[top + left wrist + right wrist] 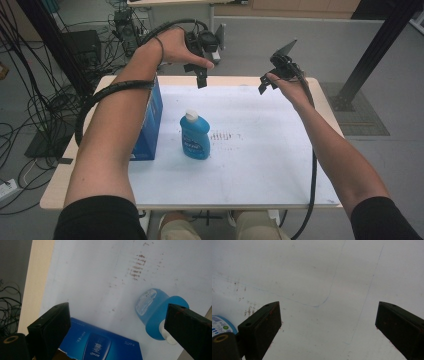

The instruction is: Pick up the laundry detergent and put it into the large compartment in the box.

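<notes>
- White sheet (260, 165) covers the table, with grey floor and cables around it.
- High view: blue bottle (195, 136) stands upright just beside a blue box (150, 125), both well below the raised left gripper (201, 80) and right gripper (263, 86).
- Left gripper view alone shows the bottle's back label and brown smudges (137, 267); its jaws are spread, empty.
- Right gripper view: jaws spread over bare sheet, bottle at the left edge.

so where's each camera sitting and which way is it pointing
High view: above the person's side, looking forward and down at the table; both forearms, left gripper, right gripper.
Left gripper view: on the raised left gripper, looking down between open jaws at bottle and box.
Right gripper view: on the right gripper, looking down between open jaws at the white sheet.
All three views show the bottle.
</notes>
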Available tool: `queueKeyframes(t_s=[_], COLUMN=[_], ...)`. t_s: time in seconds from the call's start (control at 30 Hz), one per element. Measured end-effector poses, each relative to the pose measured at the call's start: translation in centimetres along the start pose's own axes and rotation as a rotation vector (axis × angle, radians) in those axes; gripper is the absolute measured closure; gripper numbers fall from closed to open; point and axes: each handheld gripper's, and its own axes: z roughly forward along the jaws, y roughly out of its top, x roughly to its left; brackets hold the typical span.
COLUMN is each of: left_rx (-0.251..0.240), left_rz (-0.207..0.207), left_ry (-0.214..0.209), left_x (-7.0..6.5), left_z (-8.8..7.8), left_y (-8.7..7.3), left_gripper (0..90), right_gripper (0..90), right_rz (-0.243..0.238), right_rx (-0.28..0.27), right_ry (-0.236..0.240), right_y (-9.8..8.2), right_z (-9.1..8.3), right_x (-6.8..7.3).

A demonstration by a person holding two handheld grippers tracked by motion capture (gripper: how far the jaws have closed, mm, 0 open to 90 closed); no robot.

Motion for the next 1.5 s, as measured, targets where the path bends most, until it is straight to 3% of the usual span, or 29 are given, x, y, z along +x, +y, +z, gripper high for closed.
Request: queueKeyframes(t_s=[1.17, 1.5], left_rx=[0.000, 0.016], left_rz=[-0.012, 0.018], left_ry=[-0.016, -0.020], left_x=[-0.3, -1.2], left_z=[-0.6, -0.8], left_y=[-0.7, -0.8], left_gripper=[7.4, 7.3], right_gripper=[5.7, 5.7], right_rz=[-0.017, -0.012], right_rx=[0.017, 0.024], right_ry=[0.030, 0.025], right_y=[-0.1, -0.1], right_z=[-0.1, -0.1], right_x=[-0.4, -0.3])
